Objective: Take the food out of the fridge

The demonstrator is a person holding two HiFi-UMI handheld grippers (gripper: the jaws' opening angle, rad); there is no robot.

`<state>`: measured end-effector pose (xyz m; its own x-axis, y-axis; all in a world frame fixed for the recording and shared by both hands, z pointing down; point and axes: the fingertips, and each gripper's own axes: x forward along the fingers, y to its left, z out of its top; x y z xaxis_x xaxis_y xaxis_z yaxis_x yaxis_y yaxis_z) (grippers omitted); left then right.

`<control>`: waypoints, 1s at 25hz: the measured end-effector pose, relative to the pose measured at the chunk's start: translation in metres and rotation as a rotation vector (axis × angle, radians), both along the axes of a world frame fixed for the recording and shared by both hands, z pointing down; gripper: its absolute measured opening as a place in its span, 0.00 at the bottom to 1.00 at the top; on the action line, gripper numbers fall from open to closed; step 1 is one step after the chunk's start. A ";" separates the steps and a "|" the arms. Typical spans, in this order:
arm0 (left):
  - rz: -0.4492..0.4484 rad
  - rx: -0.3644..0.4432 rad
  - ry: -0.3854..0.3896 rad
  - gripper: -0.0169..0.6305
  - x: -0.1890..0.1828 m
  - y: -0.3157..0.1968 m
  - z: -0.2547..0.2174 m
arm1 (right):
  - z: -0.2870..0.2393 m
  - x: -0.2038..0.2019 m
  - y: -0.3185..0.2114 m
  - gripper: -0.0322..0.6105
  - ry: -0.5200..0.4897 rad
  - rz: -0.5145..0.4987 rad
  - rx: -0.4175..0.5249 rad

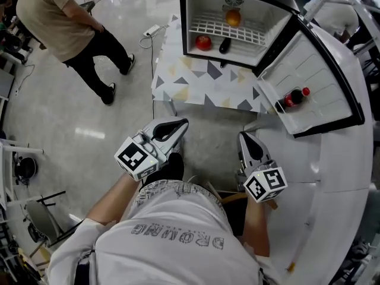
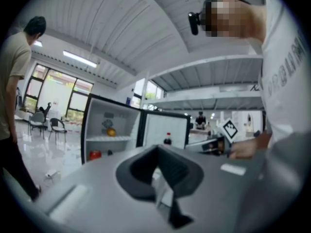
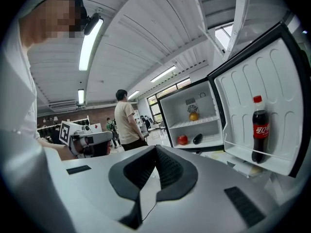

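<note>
so far nothing has left the small white fridge (image 1: 185, 22), which stands open on a worktop (image 1: 202, 85) covered in a grey-and-yellow triangle-patterned cloth. a round orange fruit (image 1: 233, 18) sits on the white wire shelf (image 1: 208, 25). below it, on the fridge floor, a round red fruit (image 1: 203, 41) lies near a small dark oblong item (image 1: 224, 45), possibly an aubergine, though it is too small to be sure. a dark cola bottle with a red cap (image 1: 295, 97) stands in the rack of the swung-open door (image 1: 332, 82). the left hand-held gripper (image 1: 178, 126) and the right hand-held gripper (image 1: 246, 140) are both well short of the fridge, each with its jaws pressed together on nothing.

i would judge these the risks from here. reaching in with the jaws closed would only push the food, and the orange fruit could roll along the wire shelf. the red fruit and the dark item lie close together, so a wide grab at one may knock the other. the right hand-held gripper is the one nearer the door, and a careless swing could clip it or topple the bottle.
</note>
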<state>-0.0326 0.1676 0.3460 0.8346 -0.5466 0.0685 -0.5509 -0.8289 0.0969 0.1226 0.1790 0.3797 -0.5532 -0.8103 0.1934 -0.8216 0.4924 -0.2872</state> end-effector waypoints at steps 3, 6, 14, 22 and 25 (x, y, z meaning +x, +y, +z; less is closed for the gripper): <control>0.012 -0.007 0.003 0.04 -0.004 -0.027 0.004 | 0.004 -0.005 -0.025 0.04 0.007 0.007 -0.012; 0.017 -0.021 0.002 0.04 -0.010 -0.055 0.008 | 0.007 -0.013 -0.051 0.04 0.007 0.012 -0.023; 0.036 -0.042 0.005 0.04 -0.025 -0.125 0.017 | 0.015 -0.032 -0.116 0.04 0.013 0.023 -0.047; 0.075 -0.060 0.003 0.04 -0.033 -0.180 0.023 | 0.019 -0.047 -0.168 0.04 0.031 0.045 -0.071; 0.091 -0.066 0.004 0.04 -0.035 -0.198 0.025 | 0.020 -0.052 -0.185 0.04 0.030 0.058 -0.083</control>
<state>-0.0680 -0.0303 0.3707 0.8807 -0.4633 0.0986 -0.4735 -0.8671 0.1545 0.0707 -0.0063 0.4001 -0.4991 -0.8212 0.2766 -0.8567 0.4196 -0.3000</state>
